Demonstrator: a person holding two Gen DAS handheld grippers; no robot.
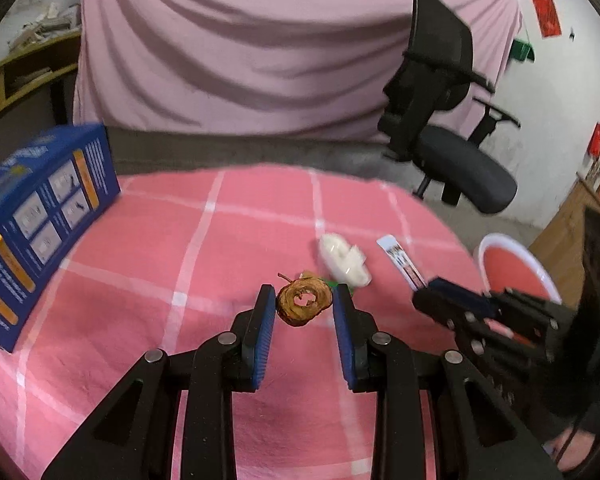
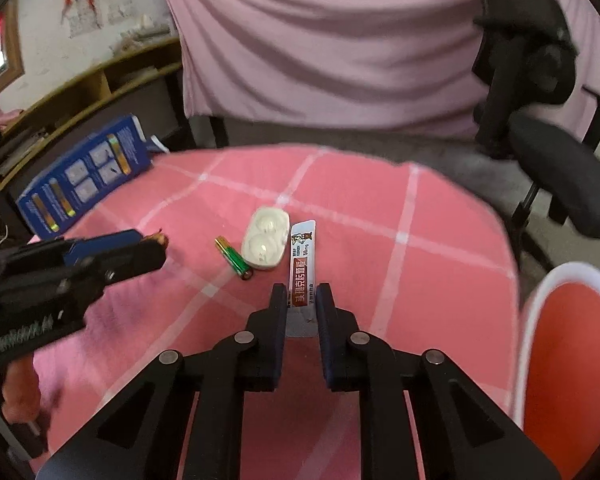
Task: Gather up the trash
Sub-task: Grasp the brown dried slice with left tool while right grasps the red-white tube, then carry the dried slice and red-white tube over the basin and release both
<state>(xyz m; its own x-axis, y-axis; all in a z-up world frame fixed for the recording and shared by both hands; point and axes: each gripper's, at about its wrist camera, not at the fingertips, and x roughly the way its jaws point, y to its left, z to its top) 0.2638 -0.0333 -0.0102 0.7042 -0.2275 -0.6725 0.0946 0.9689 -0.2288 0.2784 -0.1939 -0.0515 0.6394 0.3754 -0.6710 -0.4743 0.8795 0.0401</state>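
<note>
A brown dried apple ring (image 1: 303, 305) sits between the blue pads of my left gripper (image 1: 304, 300), which is closed against its two sides; whether it is lifted off the cloth I cannot tell. In the right wrist view the left gripper (image 2: 156, 246) shows at the left with a bit of the ring at its tip. My right gripper (image 2: 302, 294) is shut on a long white sachet (image 2: 303, 264) with red print, which lies on the pink cloth. A green battery (image 2: 234, 258) and a white two-cup plastic case (image 2: 265, 238) lie just beyond.
A blue carton (image 1: 40, 216) stands at the table's left edge. A red bin with a white rim (image 2: 572, 360) stands off the table's right side. A black office chair (image 1: 452, 128) is behind the table, before a pink drape. The pink checked tablecloth (image 1: 160, 272) covers the table.
</note>
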